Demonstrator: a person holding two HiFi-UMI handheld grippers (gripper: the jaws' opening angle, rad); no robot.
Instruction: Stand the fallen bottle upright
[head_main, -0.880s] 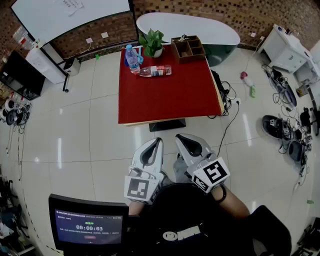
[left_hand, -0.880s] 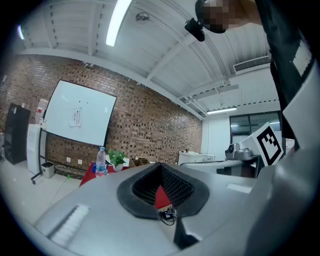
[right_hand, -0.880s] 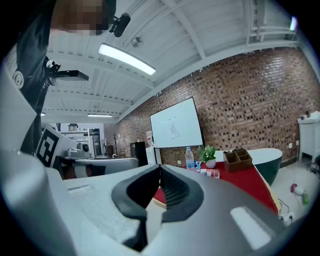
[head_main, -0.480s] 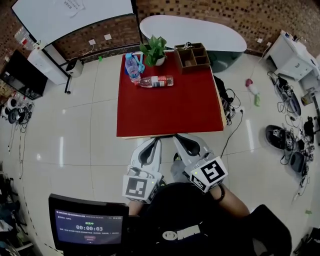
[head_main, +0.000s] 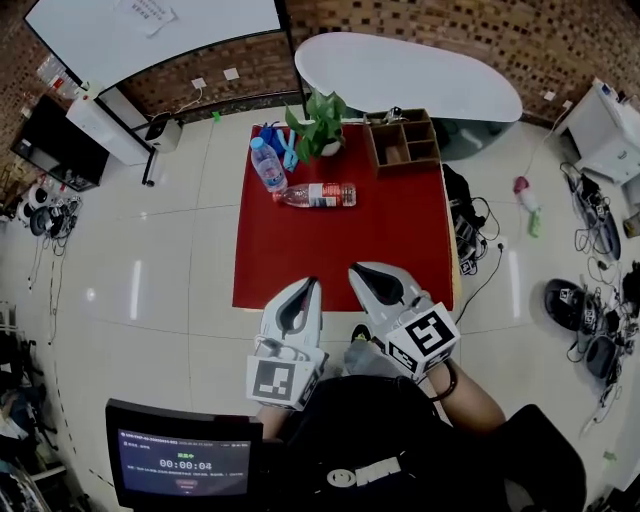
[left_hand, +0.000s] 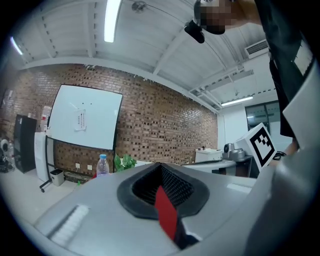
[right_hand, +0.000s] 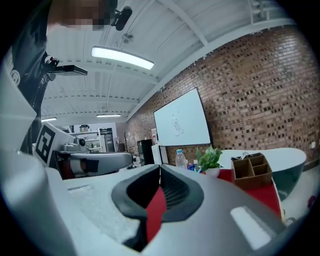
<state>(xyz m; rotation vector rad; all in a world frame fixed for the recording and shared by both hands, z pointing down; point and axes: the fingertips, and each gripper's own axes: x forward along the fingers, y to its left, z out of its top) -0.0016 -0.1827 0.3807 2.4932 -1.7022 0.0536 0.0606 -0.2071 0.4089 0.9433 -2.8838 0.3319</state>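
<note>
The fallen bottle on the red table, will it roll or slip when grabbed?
The bottle lies on its round side on the flat table, so a nudge would probably roll it. It looks like clear plastic, so likely smooth and a bit squashy. Its fill, hence weight, I cannot tell.

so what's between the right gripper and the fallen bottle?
Head view: only bare red tabletop lies between the right gripper and the fallen bottle.

The square surface (head_main: 340, 250) is red, the fallen clear plastic bottle (head_main: 318, 195) wears a red-and-white label, the upright clear plastic bottle (head_main: 268, 165) a blue cap, the potted leafy plant (head_main: 318, 115) is green, the wooden divided box (head_main: 405, 143) brown, the tiled floor (head_main: 170, 300) glossy off-white.
</note>
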